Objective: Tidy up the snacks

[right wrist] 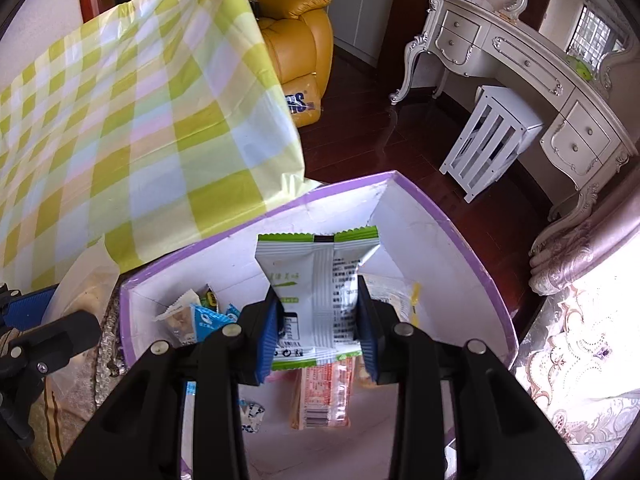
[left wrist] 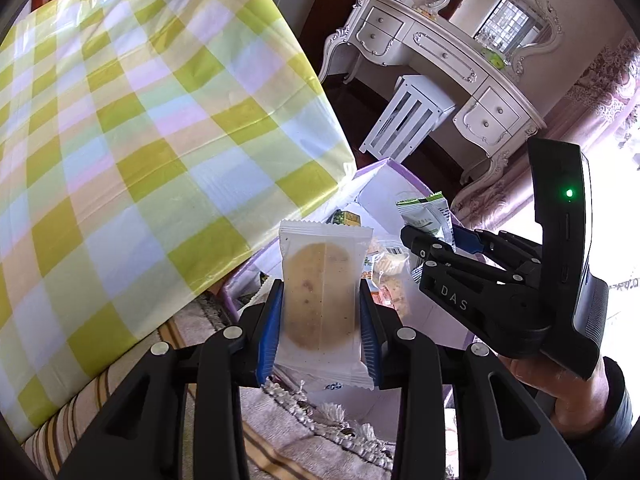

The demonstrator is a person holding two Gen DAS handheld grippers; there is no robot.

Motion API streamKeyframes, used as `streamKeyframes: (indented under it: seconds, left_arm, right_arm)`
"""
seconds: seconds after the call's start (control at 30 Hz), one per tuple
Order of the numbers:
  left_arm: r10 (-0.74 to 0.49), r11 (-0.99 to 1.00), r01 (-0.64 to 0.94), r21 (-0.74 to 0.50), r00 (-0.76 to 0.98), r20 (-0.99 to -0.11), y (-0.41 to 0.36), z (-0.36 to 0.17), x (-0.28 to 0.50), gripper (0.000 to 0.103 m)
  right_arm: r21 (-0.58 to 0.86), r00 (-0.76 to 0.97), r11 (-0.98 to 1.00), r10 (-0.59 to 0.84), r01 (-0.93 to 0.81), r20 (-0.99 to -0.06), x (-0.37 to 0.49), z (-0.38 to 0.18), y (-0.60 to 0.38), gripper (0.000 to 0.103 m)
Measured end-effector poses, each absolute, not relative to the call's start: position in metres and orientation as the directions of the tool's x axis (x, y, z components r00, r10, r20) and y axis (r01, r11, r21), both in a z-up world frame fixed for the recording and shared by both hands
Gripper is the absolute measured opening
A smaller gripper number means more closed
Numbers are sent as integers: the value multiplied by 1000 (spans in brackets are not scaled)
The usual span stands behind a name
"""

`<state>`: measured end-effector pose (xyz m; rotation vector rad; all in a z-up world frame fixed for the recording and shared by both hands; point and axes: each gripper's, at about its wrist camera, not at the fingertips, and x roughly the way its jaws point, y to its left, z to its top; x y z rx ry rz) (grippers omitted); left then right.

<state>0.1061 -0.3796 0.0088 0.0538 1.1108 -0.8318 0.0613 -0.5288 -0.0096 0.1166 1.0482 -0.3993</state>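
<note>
A: Handling that clear-wrapped biscuit [left wrist: 320,300] takes care: light, brittle, slick film. Your left tongs [left wrist: 321,330] clamp its sides at 6 o'clock.

B: Your right tongs [right wrist: 320,332] pinch the green-edged packet [right wrist: 316,284], soft and crinkly, above the purple box [right wrist: 472,248].

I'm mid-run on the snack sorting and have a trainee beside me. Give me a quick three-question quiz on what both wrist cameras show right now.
1. True or false: the left gripper is empty.
2. Which packet is the right gripper clamped on? A) white and green packet B) orange-red packet C) blue packet
3. What lies directly below the right gripper's packet?

Key:
1. False: it is shut on a clear-fronted biscuit packet.
2. A.
3. The open purple-edged box, already holding several snacks.
</note>
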Motion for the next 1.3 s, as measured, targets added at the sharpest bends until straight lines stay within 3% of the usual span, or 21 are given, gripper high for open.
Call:
streamKeyframes:
  seconds: [0.47,0.53,0.6,0.67,0.77,0.93,1.3]
  left_arm:
    - [-547,681,637,-362,114,-829,-419,-5,104,35]
    - [-549,683,631,-367,112,-828,-418,-5,104,41]
    - [-550,695,617,-370,125,-825,-413,-4,105,64]
    - [-554,705,601,-376,135,-822,-407,-2,104,74]
    - [-542,727,574,-377,143,-828,-397,-1,97,80]
    - [-509,773,521,-361,170,-844,-379,-1,79,88]
    - [-452,804,504,-315,176,-874,-360,-4,52,92]
  right_arm:
    - [-90,405,871,-314,484,-858,39,-16,-570,36]
    - [-86,404,867,-314,491,-859,37,-16,-571,38]
    - [-89,403,861,-322,500,-857,35,-15,-570,55]
    - [-96,410,859,-335,502,-848,32,-11,-567,68]
    - [-102,414,852,-351,514,-840,23,-3,-565,77]
    - [-112,402,850,-355,514,-844,5,1,-556,77]
    - [-116,409,872,-335,475,-849,-27,9,-528,77]
